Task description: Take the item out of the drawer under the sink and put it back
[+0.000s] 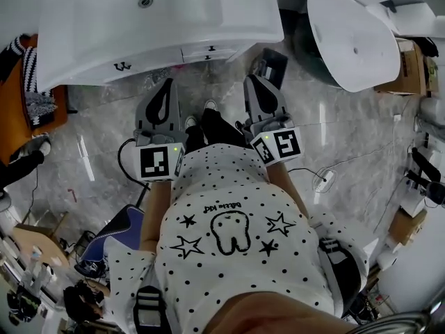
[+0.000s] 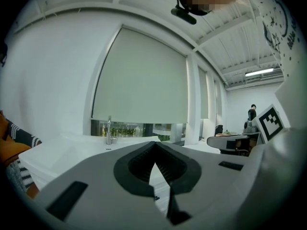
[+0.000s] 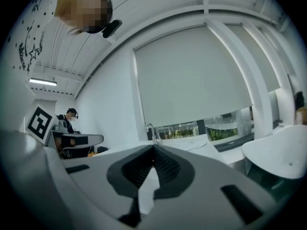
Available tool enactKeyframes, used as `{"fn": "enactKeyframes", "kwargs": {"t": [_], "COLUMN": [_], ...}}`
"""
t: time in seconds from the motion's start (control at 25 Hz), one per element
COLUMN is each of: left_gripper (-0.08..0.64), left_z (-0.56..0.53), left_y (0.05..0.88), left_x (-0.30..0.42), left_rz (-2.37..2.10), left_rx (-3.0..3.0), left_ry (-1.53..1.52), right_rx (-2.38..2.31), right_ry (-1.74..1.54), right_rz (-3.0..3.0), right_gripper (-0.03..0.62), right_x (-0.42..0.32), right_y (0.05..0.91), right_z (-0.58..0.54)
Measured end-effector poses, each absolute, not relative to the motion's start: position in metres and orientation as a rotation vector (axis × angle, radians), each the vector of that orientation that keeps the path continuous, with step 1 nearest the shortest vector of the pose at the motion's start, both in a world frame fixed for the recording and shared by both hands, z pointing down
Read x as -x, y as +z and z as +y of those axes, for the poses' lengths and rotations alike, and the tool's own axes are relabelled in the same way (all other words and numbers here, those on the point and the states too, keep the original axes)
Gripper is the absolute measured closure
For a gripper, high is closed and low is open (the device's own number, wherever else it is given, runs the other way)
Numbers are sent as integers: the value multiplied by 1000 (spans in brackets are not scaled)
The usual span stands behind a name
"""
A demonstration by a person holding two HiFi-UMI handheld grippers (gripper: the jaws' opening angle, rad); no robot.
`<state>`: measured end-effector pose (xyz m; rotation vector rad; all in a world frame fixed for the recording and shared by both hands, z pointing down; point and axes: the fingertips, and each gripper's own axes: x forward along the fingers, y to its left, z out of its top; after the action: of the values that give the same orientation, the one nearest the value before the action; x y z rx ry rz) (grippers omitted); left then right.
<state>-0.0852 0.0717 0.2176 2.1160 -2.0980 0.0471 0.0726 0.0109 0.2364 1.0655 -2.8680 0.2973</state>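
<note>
head view: the left gripper (image 1: 165, 88) and right gripper (image 1: 254, 82) are side by side, both pointing at the white sink (image 1: 90, 26) and stopping short of its front edge. the drawer (image 1: 207, 51) under the sink looks closed, flush with the cabinet front. the item inside it shows in no view, so all that can be said is that it is not out in front of the sink or in either gripper. the person's shoes (image 1: 200, 117) stand on the grey marble floor (image 1: 104, 117) between the two grippers. beside the sink, on the right gripper's side, is a white oval basin (image 1: 354, 40), with a cardboard box (image 1: 411, 68) past it. a striped cloth (image 1: 28, 75) hangs by the sink's other end.

left gripper view: the left gripper (image 2: 154, 148) has its jaws brought together at the tips with nothing between them. beyond the tips is the sink's flat top (image 2: 72, 150) with a faucet (image 2: 109, 132) at its back, under a drawn roller blind (image 2: 144, 75). nothing stands between gripper and sink.

right gripper view: the right gripper (image 3: 153, 152) is fully closed and empty. the sink's faucet (image 3: 152, 131) rises just past its tips, and the oval basin (image 3: 283, 152) sits off to the side of the sink.
</note>
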Motion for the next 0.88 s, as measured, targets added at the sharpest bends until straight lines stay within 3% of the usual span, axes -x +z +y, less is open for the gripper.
{"fn": "enactKeyframes", "kwargs": {"t": [0.88], "left_gripper": [565], "left_z": [26], "left_y": [225], "left_x": [94], "left_rz": [-2142], "left_rx": [-2088], "left_ry": [38], "right_rx": [-1009], "right_ry": [303], "right_rz": [-2890], "right_gripper": [580], "right_x": [-58], "right_y": [246], "right_z": [-37]}}
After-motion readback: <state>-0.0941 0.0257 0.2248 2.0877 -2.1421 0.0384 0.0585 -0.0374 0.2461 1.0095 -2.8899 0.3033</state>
